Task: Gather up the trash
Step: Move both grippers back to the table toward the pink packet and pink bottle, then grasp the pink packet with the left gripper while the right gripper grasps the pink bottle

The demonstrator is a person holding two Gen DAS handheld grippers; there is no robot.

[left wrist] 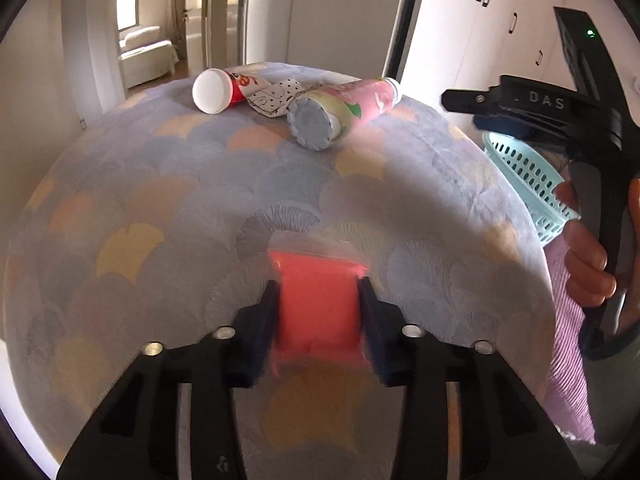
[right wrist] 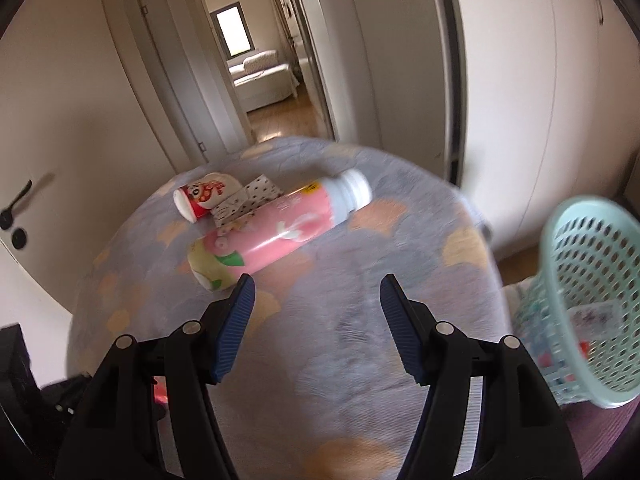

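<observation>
My left gripper (left wrist: 320, 296) is shut on a red packet in clear plastic (left wrist: 318, 300), held just above the patterned bedspread (left wrist: 160, 200). At the far end lie a pink bottle (left wrist: 344, 110), a red-and-white cup (left wrist: 218, 90) and a crumpled dotted wrapper (left wrist: 272, 98) between them. They also show in the right wrist view: the bottle (right wrist: 280, 226), the cup (right wrist: 200, 198), the wrapper (right wrist: 248, 198). My right gripper (right wrist: 316, 300) is open and empty, above the bedspread near the bottle's base. A mint mesh basket (right wrist: 592, 280) stands at the right with some trash inside.
The basket (left wrist: 528, 176) sits past the bed's right edge on a purple striped cloth (left wrist: 568, 320). White wardrobe doors (right wrist: 520, 100) stand to the right. A doorway (right wrist: 260, 60) opens beyond the bed. A door with a black handle (right wrist: 16, 204) is on the left.
</observation>
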